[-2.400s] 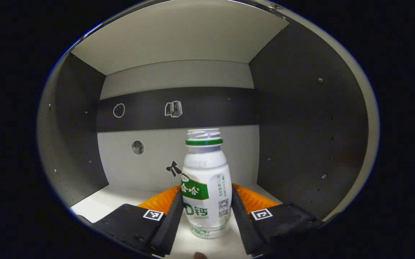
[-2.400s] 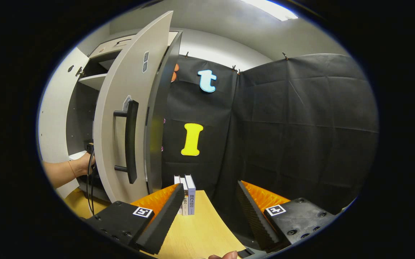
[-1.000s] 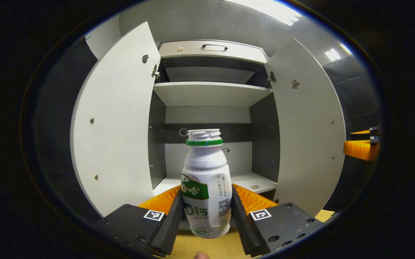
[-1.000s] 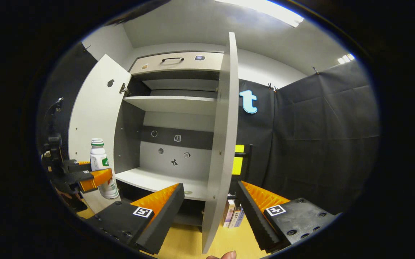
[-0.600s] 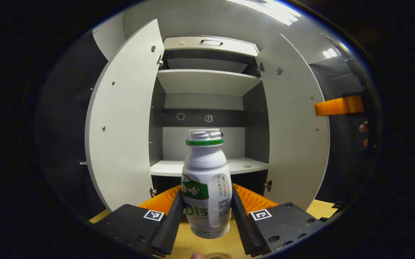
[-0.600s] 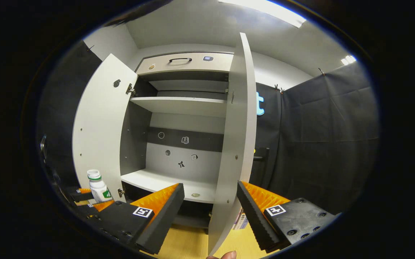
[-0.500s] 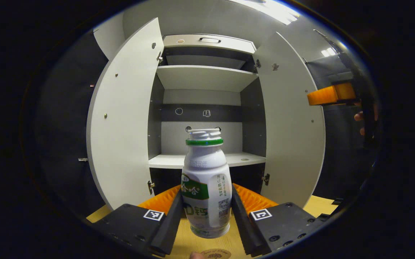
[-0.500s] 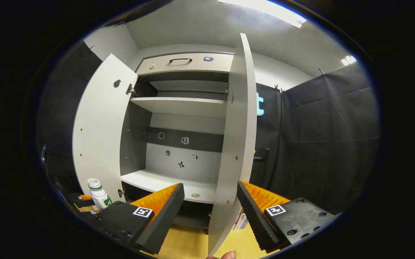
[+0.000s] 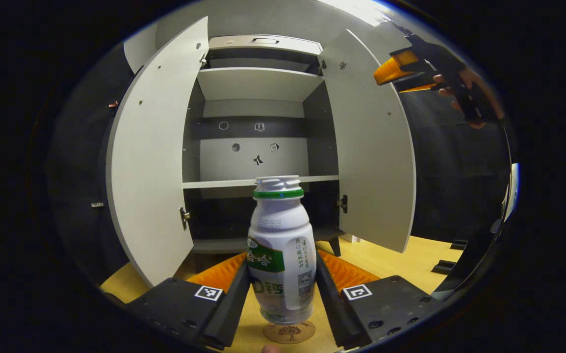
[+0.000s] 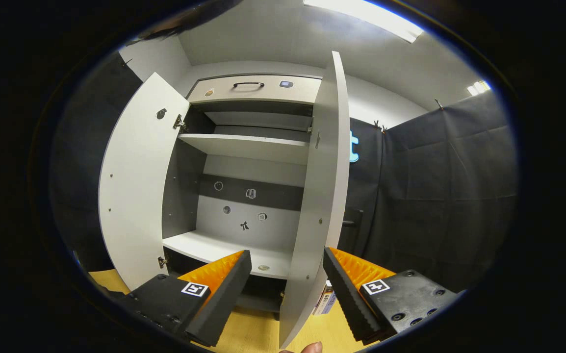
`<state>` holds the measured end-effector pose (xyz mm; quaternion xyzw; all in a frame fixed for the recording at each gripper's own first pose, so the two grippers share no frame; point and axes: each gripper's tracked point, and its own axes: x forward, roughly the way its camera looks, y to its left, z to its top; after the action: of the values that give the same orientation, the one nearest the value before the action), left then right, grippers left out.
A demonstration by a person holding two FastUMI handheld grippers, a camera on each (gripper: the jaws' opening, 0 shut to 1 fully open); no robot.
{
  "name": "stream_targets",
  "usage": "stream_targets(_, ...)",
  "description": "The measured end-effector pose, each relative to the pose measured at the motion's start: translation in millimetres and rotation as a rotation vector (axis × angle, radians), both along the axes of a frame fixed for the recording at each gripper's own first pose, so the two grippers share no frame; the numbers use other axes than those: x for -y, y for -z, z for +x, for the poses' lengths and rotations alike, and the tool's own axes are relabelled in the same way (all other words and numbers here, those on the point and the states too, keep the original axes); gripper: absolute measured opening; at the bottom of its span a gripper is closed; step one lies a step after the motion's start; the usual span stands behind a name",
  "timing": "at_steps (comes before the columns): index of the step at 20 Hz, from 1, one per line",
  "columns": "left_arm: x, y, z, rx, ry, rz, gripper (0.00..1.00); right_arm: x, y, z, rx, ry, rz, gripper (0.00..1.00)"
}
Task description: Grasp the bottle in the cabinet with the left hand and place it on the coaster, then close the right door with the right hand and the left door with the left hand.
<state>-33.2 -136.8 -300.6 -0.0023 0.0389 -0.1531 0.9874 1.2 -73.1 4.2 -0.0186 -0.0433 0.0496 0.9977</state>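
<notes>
White bottle [image 9: 281, 250] between left gripper [image 9: 282, 289] fingers

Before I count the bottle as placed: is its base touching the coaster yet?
Cannot tell. In the left gripper view the bottle, clamped by the left gripper, has its base overlapping the coaster's far edge, showing neither gap nor contact plainly.

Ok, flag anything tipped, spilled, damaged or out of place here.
Nothing stands out. The bottle is upright and capped between the left gripper fingers, just above the coaster. Both cabinet doors hang open, as expected at this stage.
</notes>
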Motion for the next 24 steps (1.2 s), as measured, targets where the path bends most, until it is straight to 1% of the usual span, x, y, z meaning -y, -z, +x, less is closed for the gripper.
stream_targets(4,6,54,4,-0.052,0.026,-0.011,0.74,13,-3,-3,-0.003,0.040,0.002,0.98)
stream_targets(6,6,70,7,-0.054,0.029,0.001,0.75,19,-1,-4,-0.010,0.055,-0.003,0.98)
stream_targets(11,10,89,15,-0.042,0.037,0.015,0.75,29,7,-7,-0.042,0.076,-0.003,0.98)
stream_targets(20,5,116,10,-0.070,-0.006,0.038,0.77,27,11,-13,-0.049,0.061,-0.025,0.98)
stream_targets(21,3,117,9,-0.079,-0.014,0.041,0.79,27,10,-13,-0.047,0.059,-0.029,0.98)
stream_targets(22,1,118,8,-0.091,-0.021,0.041,0.84,25,10,-14,-0.048,0.055,-0.030,0.97)
stream_targets(24,-4,120,4,-0.115,-0.033,0.043,0.88,24,12,-15,-0.053,0.050,-0.027,0.97)
